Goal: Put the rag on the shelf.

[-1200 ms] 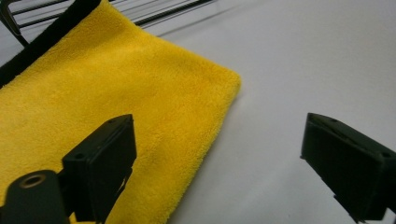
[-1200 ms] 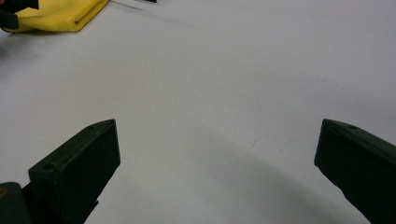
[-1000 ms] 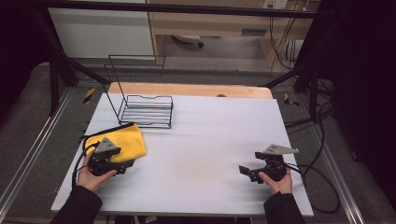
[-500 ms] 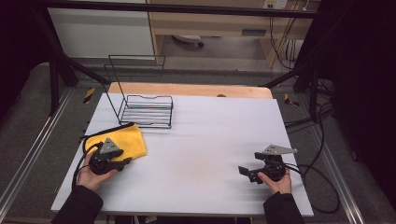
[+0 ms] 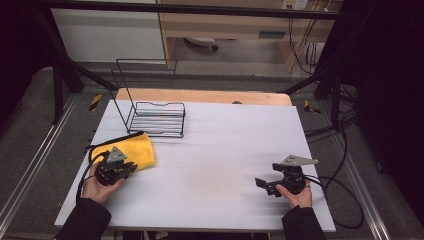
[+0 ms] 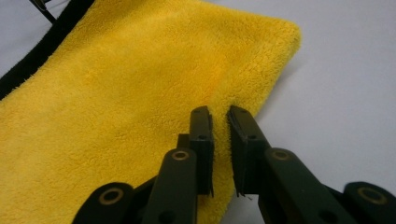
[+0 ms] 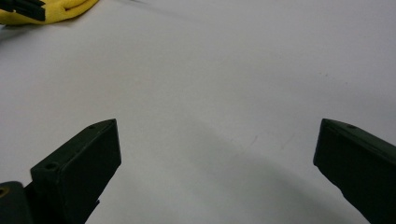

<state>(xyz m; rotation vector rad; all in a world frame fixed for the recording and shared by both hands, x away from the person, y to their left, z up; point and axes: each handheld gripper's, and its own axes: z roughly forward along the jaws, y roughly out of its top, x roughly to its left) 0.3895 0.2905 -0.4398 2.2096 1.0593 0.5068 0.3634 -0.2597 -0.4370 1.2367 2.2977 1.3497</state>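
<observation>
Left tool (image 6: 219,119), jaws nearly closed, pinches the near edge of the fluffy yellow microfibre cloth (image 5: 131,148), which lies at the white tabletop's (image 5: 225,150) left side (beside a black wire rack (image 5: 156,117)); right tool (image 5: 264,185) rests well apart, wide open and empty.

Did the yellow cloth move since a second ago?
No. The yellow cloth lies at the same spot just in front of the wire rack, with the left gripper at its near edge.

Yellow cloth (image 5: 131,148), fleecy with black edging (image 6: 32,59), lies flat at the frame's left, below the wire rack (image 5: 156,119).
</observation>
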